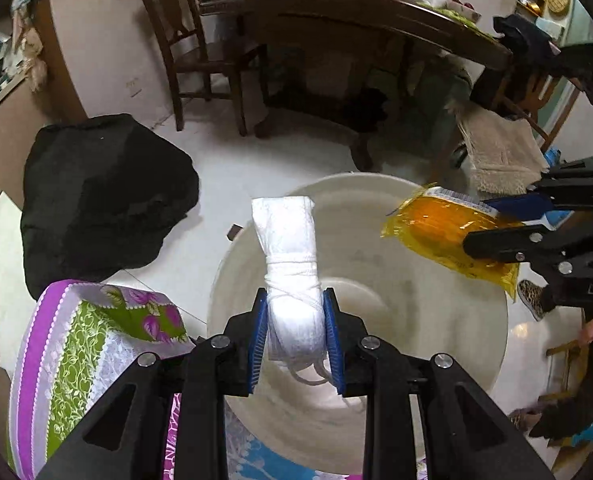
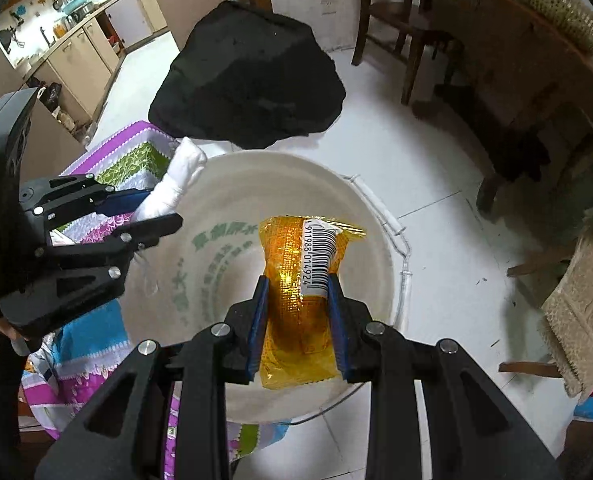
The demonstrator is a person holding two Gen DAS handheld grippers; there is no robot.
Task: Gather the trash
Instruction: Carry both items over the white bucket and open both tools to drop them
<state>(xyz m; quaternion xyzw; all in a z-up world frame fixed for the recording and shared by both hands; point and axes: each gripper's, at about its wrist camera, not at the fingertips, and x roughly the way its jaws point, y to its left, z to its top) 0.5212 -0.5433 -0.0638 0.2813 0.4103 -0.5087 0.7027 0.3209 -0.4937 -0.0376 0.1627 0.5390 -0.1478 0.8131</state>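
While both hover over the white bucket [image 2: 224, 184], my left gripper [image 1: 295, 334] clamps the soft white wad [image 1: 290, 264] mid-body — my right gripper [image 2: 298, 322] pinches the light, crinkly orange wrapper [image 2: 296, 280].

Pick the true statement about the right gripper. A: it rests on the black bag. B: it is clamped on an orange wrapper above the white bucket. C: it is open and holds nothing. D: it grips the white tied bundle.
B: the right gripper pinches the orange wrapper over the white bucket; the white tied bundle sits in the left gripper.

Left gripper [image 1: 295, 338] clamped, right gripper [image 2: 298, 326] clamped
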